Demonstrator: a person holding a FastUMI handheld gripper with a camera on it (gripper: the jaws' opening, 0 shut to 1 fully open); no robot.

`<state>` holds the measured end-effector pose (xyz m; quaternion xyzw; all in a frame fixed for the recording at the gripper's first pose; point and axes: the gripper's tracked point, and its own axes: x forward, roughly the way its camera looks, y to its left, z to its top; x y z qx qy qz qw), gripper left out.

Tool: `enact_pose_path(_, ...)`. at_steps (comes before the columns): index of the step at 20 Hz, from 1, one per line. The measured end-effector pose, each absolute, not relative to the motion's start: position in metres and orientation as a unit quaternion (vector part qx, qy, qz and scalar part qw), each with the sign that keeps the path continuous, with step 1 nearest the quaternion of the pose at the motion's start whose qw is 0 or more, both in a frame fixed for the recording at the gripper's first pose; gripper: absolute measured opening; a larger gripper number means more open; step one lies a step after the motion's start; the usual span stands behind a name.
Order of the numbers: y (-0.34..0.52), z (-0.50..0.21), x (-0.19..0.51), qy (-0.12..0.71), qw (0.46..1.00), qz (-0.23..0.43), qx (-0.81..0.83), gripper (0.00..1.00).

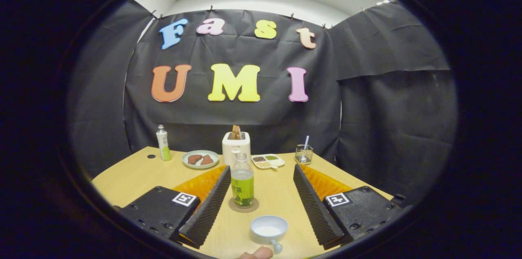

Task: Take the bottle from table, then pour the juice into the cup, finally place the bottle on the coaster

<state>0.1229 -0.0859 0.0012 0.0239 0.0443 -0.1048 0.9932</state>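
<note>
The gripper [261, 200] is spread wide and empty; the bottle [242, 183] stands upright on the coaster [243, 206] between its fingers, toward the left one, cup [268, 229] nearer, mid-tabletop.

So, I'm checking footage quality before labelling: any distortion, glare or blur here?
Gripper view: strong fisheye bending, the table edges curve; even lighting, soft shadows; the bottle on the coaster and the cup are sharp; open gripper fingers slightly soft; no glare.
</note>
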Motion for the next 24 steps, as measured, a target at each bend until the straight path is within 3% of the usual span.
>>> enact_pose_path(10,-0.052,-0.033,0.048,0.044,0.997,-0.054,0.022,1.0)
enact_pose_path(24,-0.016,0.027,-0.017,-0.022,0.999,-0.044,-0.003,1.0)
